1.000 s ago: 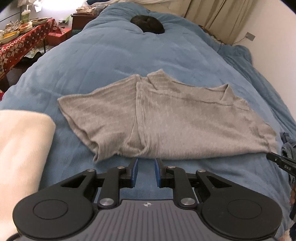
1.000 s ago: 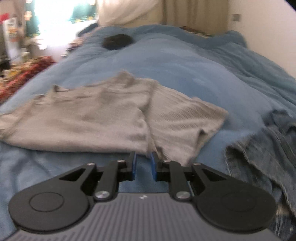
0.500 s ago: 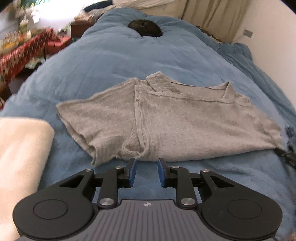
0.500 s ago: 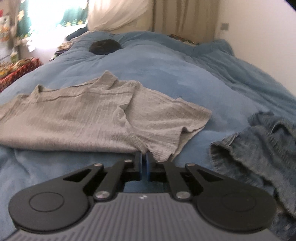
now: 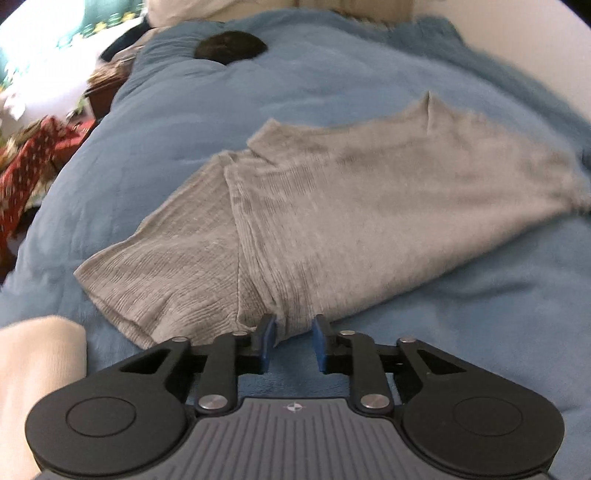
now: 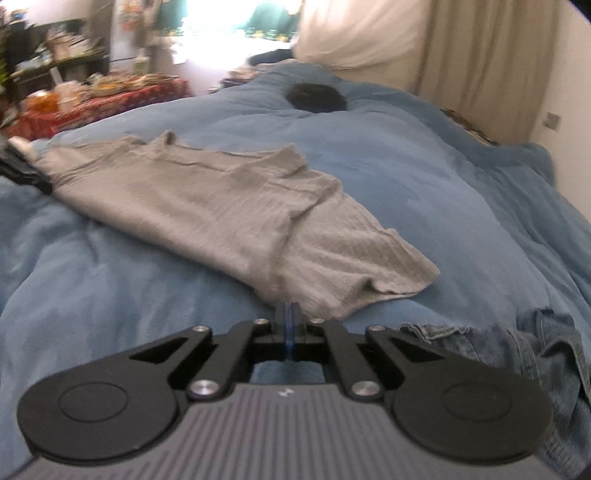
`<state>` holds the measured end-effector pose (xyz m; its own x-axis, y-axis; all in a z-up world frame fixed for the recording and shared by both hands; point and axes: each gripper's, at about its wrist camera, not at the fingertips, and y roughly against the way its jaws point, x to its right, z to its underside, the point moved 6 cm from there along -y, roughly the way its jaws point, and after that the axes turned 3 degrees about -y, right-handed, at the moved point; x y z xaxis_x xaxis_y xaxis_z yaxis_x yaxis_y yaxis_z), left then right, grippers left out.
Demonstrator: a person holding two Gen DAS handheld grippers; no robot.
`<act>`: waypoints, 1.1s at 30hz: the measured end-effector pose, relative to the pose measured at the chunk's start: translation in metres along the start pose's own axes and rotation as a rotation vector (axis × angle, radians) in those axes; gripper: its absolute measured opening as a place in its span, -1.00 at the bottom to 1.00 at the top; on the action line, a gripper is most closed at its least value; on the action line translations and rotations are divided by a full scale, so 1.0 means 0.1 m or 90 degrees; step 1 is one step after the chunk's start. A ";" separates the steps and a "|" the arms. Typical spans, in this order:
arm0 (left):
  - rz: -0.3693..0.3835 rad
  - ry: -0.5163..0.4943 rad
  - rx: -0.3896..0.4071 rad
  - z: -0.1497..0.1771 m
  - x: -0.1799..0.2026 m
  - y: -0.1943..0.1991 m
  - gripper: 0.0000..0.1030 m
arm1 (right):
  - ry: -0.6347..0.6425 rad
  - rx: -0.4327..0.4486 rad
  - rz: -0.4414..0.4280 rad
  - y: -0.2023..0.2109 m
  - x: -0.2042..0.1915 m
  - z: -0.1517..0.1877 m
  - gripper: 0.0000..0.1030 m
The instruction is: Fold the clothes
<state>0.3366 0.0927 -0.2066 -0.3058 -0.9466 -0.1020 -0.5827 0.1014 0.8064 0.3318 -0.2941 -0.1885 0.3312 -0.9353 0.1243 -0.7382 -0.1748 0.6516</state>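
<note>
Daylight floods in from a window point(image 6: 221, 33) at the far left, blown out to white glare in both views, while the blue bed point(image 5: 480, 295) lies in soft, even light with faint shadows. Motion blur smears both pictures, most at the far edges. Fisheye distortion bows the scene, with dark corners.

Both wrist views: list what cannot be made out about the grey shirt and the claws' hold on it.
- Right wrist view: the right claw is shut at the grey shirt hem; its fingers hide whether cloth is pinched.
- Left wrist view: the left claw is open; blur hides whether its pads touch the hem.
- Right wrist view: the far sleeve is cut off by the left edge.
- The shirt's underside: hidden against the blue duvet.
</note>
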 end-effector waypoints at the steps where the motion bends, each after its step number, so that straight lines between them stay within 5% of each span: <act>1: -0.004 -0.014 -0.003 0.00 0.01 -0.03 -0.73 | 0.006 -0.003 -0.003 0.01 -0.01 0.01 -1.00; 4: -0.004 -0.009 -0.004 0.00 -0.02 -0.01 -0.88 | -0.004 -0.017 -0.002 0.01 0.02 0.04 -1.00; 7: 0.004 0.020 0.009 -0.03 -0.09 0.09 -0.89 | -0.135 -0.001 -0.004 0.08 0.22 0.06 -0.85; 9: 0.010 0.034 0.012 -0.03 -0.12 0.11 -0.89 | -0.249 -0.007 -0.028 0.08 0.38 0.10 -0.47; 13: 0.011 0.032 0.012 -0.04 -0.10 0.11 -0.89 | -0.356 -0.009 -0.028 -0.01 0.57 0.14 -0.42; 16: 0.017 0.046 0.013 -0.04 -0.12 0.11 -0.89 | -0.349 -0.021 -0.030 -0.12 0.55 0.13 -0.42; 18: 0.028 0.063 0.011 -0.03 -0.15 0.11 -0.92 | -0.347 -0.029 -0.044 -0.20 0.51 0.12 -0.92; 25: 0.025 0.084 0.018 -0.01 -0.38 0.24 -0.93 | -0.329 -0.049 0.016 0.01 0.68 0.18 -0.94; 33: 0.022 0.065 -0.009 0.05 -0.24 0.11 -0.94 | -0.352 -0.078 -0.003 -0.08 0.73 0.25 -0.89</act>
<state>0.3335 0.1179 -0.1985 -0.2469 -0.9689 -0.0143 -0.5624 0.1313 0.8164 0.3474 -0.3689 -0.2030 -0.0474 -0.9623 -0.2677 -0.6533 -0.1729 0.7371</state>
